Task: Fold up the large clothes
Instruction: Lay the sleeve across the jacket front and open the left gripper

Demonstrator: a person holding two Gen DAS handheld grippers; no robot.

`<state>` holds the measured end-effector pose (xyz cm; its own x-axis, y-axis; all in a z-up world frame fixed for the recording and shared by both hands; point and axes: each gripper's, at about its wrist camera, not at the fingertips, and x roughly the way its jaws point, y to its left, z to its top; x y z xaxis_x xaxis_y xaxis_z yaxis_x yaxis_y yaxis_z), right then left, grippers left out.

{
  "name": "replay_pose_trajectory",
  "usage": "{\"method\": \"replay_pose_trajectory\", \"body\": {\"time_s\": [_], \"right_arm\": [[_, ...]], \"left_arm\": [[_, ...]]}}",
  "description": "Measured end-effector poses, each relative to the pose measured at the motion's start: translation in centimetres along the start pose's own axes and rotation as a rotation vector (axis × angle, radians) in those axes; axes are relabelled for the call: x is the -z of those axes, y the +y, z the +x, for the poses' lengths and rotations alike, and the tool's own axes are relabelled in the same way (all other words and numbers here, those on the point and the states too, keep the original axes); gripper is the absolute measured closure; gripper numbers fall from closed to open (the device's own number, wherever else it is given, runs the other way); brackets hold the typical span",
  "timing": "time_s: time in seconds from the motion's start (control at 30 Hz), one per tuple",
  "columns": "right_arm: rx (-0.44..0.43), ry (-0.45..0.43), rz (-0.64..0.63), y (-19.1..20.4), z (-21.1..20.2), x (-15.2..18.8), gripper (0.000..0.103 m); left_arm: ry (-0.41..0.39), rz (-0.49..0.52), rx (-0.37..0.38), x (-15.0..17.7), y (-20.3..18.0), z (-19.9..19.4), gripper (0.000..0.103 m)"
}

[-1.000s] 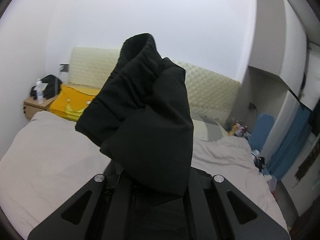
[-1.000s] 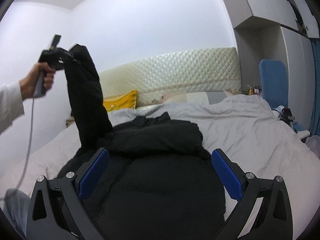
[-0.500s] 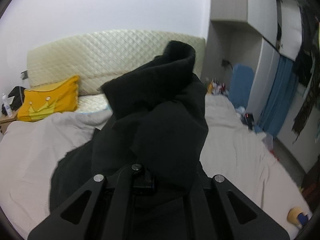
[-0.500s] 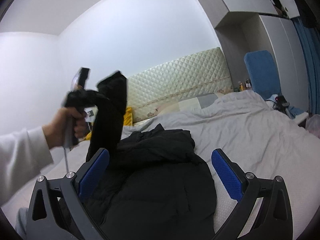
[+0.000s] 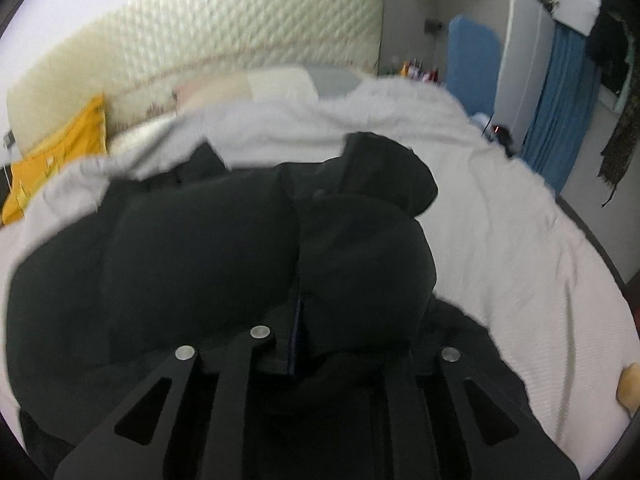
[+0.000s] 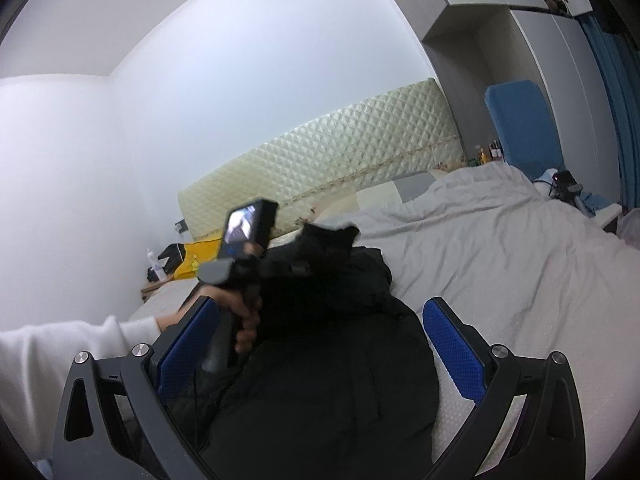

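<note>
1. A black padded jacket (image 6: 320,380) is lying on the bed (image 6: 520,280), toward its near edge and left of centre, its far end reaching toward the headboard (image 6: 320,168).
2. The left gripper (image 5: 296,344) is pointing down over the jacket with the sleeve (image 5: 360,248) lying between its fingers. Its jaws are opening; the sleeve is bulging over them, and whether the pads are pressing on it is hidden by the fabric.
3. The right gripper (image 6: 320,344) is hovering over the jacket's near part with its blue pads wide apart and nothing between them.
4. The person's left hand (image 6: 236,316), in a white sleeve, is gripping the handle of the left tool near the bed's left edge.
5. Handling, as judged: the jacket is looking soft, thick and springy, light for its bulk; folds are likely to puff back up. The smooth shell may be slipping between the pads, so a hold at a cuff, hem or seam looks firmer than on a padded panel.
6. Room: the bedding is lying open to the right of the jacket toward the bed's right edge. A yellow pillow (image 5: 56,160) is sitting at the far left corner, well apart from the jacket.
</note>
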<state>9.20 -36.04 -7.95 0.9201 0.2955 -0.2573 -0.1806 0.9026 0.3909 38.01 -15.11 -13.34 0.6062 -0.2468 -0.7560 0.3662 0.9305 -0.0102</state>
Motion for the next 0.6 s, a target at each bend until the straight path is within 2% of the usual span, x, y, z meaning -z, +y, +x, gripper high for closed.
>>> {"method": "replay_pose_trajectory", "body": {"time_s": [0.07,0.17,0.27,0.37,0.43,0.47,0.5,0.53,0.57,0.6], "right_arm": [[-0.001,0.009,0.019,-0.4,0.3,0.1,0.0],[-0.002,0.017,0.03,-0.7,0.8,0.4,0.0],[-0.001,0.027,0.029,-0.8,1.3,0.6,0.0],[0.002,0.036,0.022,-0.8,1.7,0.7,0.0],[0.005,0.045,0.021,-0.8,1.8,0.8,0.0],[0.007,0.047,0.022,-0.8,1.9,0.9,0.0],[0.013,0.047,0.021,-0.9,1.9,0.8,0.0],[0.018,0.046,0.02,-0.9,1.9,0.8,0.0],[0.022,0.044,0.02,-0.9,1.9,0.8,0.0],[0.03,0.045,0.019,-1.0,2.0,0.8,0.0]], "left_arm": [[0.039,0.009,-0.022,0.8,-0.2,1.8,0.087],[0.046,0.045,-0.045,2.1,-0.9,3.2,0.086],[0.055,0.03,-0.028,2.7,-0.6,3.7,0.086],[0.02,0.029,-0.002,2.6,-0.2,3.1,0.082],[0.007,0.037,0.008,2.8,-0.4,2.4,0.074],[0.004,0.04,0.008,2.8,-0.4,2.3,0.063],[0.004,0.039,0.017,2.9,-0.6,2.0,0.044],[0.011,0.041,0.036,3.0,-0.8,1.7,0.034],[0.009,0.053,0.047,3.1,-1.1,1.5,0.019],[-0.005,0.077,0.047,3.3,-1.6,0.9,0.016]]}}
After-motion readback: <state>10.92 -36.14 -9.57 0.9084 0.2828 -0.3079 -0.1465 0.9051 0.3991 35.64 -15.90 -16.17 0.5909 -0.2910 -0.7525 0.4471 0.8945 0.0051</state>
